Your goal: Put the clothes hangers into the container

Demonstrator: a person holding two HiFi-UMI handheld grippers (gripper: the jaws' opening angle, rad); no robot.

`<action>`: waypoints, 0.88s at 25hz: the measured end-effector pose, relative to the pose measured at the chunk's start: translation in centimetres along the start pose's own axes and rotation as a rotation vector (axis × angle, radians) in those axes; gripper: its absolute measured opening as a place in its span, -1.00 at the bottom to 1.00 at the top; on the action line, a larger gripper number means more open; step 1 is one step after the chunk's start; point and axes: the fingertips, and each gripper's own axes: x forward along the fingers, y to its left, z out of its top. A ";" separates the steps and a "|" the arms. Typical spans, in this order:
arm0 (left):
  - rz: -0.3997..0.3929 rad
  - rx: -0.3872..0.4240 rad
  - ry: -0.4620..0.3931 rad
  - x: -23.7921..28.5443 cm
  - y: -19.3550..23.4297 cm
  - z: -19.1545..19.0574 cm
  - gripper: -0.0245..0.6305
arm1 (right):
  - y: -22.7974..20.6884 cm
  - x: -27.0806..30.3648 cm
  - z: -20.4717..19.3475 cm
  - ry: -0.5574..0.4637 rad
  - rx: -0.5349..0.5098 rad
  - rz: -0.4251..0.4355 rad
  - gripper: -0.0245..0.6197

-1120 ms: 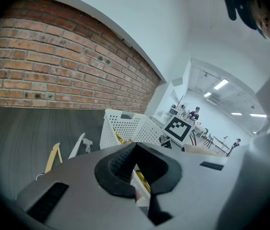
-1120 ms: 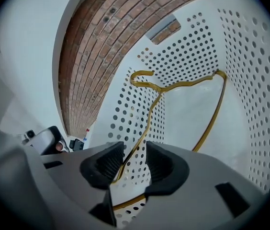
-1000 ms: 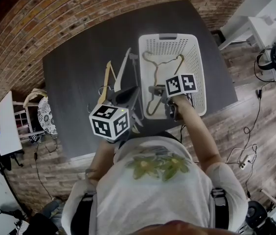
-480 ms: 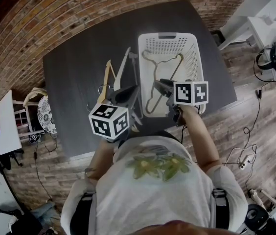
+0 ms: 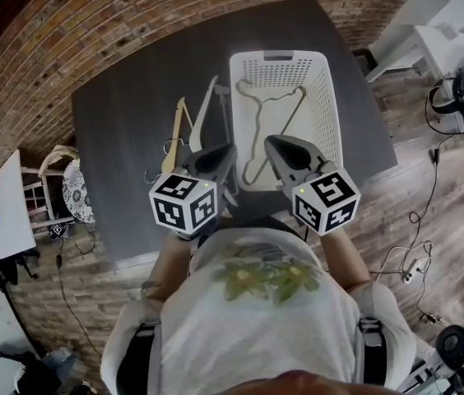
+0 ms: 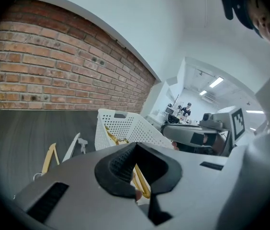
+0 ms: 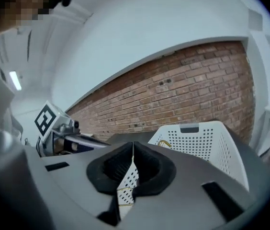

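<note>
A white perforated basket stands on the dark table, with a wooden hanger lying inside it. Left of the basket lie a wooden hanger and a pale grey hanger. My right gripper hovers over the basket's near edge; its jaws have just been closing and stand shut with nothing between them. My left gripper hangs above the table beside the basket's near left corner, shut and empty. Both loose hangers show in the left gripper view.
A brick wall runs behind the table. To the right stand a white desk and cables on the wooden floor. A white board and a small shelf sit at the left.
My right gripper has risen out of the basket, rolled, drawn back towards the person and shut. The hanger stays in the basket. The left gripper has kept still.
</note>
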 end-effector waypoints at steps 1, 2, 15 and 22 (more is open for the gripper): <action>-0.002 0.000 -0.002 0.0 -0.1 -0.1 -0.84 | 0.6 -0.3 0.0 -0.004 -0.042 -0.005 -0.81; -0.003 -0.002 -0.003 -0.1 -0.2 -0.1 -0.84 | 1.2 -0.5 -0.1 -0.007 -0.067 -0.003 -0.81; -0.008 0.035 -0.009 -1.7 -1.6 -1.3 -0.84 | 4.9 -1.7 -1.5 -0.018 -0.049 0.037 -0.81; 0.031 0.013 -0.030 -4.3 0.8 -1.5 -0.84 | 8.6 -0.9 -2.3 -0.010 -0.031 0.074 -0.81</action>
